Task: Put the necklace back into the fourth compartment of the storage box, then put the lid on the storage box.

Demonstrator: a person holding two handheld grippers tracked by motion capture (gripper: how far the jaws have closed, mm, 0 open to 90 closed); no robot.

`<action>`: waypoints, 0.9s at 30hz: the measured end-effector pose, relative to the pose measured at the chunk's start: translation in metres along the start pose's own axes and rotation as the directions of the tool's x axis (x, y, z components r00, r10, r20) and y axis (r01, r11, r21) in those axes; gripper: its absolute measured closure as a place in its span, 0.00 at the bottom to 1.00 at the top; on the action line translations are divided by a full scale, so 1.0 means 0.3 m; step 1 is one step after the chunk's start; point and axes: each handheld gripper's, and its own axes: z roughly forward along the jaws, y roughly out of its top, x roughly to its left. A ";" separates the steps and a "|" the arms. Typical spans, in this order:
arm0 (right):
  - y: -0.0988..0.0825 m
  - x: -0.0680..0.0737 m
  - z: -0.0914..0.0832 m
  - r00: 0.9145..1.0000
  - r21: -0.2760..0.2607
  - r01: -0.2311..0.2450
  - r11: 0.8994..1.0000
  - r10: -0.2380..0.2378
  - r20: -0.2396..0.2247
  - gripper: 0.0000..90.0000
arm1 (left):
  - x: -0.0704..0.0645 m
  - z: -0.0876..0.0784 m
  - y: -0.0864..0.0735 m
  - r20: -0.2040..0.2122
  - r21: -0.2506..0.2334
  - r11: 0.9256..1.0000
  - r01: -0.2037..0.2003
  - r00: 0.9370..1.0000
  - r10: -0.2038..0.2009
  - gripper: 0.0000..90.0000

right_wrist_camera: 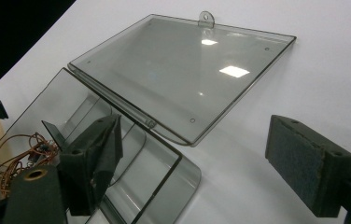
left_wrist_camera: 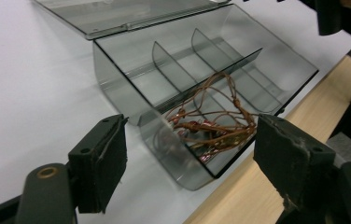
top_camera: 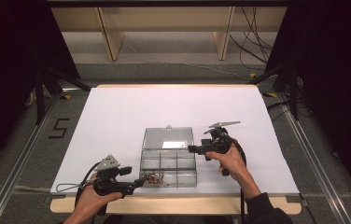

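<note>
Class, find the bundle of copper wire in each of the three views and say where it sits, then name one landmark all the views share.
High view: copper wire lies low centre, in the box's near-left compartment.
Left gripper view: centre, between the jaws, in the nearest compartment.
Right gripper view: far lower left, behind the left jaw.
Shared landmark: the open clear lid, lying flat on the table.

We saw a dark sleeve (top_camera: 263,211) at the lower right. Our two black grippers had grey three-cornered plates (top_camera: 108,162), black cables (top_camera: 78,187) and brass-coloured screws (left_wrist_camera: 47,172).
</note>
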 end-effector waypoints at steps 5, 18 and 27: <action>-0.002 -0.005 0.004 1.000 0.000 0.016 1.000 -0.016 0.019 0.22 | 0.007 0.017 0.010 0.006 0.007 1.000 0.029 1.000 -0.029 0.32; -0.004 0.005 0.024 1.000 0.005 -0.011 1.000 0.011 -0.019 0.22 | 0.021 0.044 0.014 -0.003 0.042 0.999 0.025 1.000 -0.025 0.48; -0.009 0.011 0.035 0.999 0.014 -0.010 1.000 0.010 -0.036 0.22 | 0.017 0.064 0.008 0.006 0.057 0.998 -0.004 1.000 0.004 0.55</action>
